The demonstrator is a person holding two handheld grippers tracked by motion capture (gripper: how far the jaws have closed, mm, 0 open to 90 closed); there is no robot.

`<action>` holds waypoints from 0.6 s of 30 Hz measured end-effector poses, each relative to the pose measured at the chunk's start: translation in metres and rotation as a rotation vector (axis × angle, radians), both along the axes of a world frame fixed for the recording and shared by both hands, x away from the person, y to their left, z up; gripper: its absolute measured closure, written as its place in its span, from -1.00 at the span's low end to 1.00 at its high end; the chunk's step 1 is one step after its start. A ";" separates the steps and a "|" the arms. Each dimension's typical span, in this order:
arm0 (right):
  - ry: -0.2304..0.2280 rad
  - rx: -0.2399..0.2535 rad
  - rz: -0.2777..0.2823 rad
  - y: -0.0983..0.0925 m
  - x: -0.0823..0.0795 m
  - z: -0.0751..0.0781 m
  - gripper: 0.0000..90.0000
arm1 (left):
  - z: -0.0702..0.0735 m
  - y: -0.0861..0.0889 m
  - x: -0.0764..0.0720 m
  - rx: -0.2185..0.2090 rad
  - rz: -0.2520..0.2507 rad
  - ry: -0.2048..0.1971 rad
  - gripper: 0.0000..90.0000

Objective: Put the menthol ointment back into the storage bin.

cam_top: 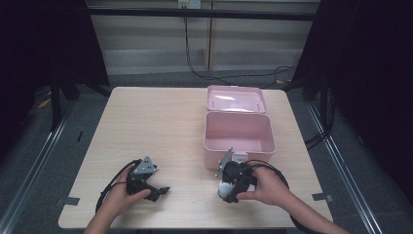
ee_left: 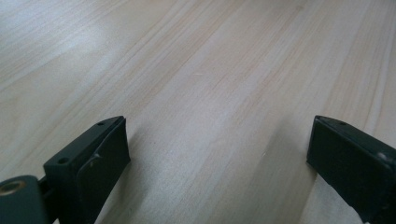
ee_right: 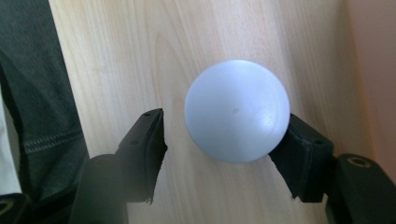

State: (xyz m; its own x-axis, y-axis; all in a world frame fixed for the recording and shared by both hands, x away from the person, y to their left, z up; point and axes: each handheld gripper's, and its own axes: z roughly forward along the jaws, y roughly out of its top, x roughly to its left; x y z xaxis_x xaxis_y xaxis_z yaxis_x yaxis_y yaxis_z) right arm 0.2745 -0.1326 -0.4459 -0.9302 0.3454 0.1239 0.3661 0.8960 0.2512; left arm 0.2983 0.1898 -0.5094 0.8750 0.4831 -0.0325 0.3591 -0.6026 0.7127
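A white round-topped object stands on the wooden table just in front of the open pink box. My right gripper points down over it, one jaw on each side. The right-hand pad touches the object, while the left-hand pad stands a little apart from it. In the high view the object peeks out below the right gripper, held by a hand. My left gripper rests low at the front left, and its own view shows it open over bare wood.
The pink box has its lid folded back and nothing visible inside. Cables trail from both grippers toward the table's near edge. Dark curtains and metal floor rails flank the table, and a black cable hangs at the back wall.
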 end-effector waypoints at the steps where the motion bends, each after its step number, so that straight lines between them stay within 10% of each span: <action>1: 0.007 0.004 -0.005 0.001 0.001 0.000 -0.18 | 0.000 0.000 0.000 0.000 0.000 0.000 -0.89; 18: 0.046 -0.006 -0.114 0.008 0.005 -0.003 0.11 | 0.000 0.000 0.000 0.000 0.000 0.000 -0.89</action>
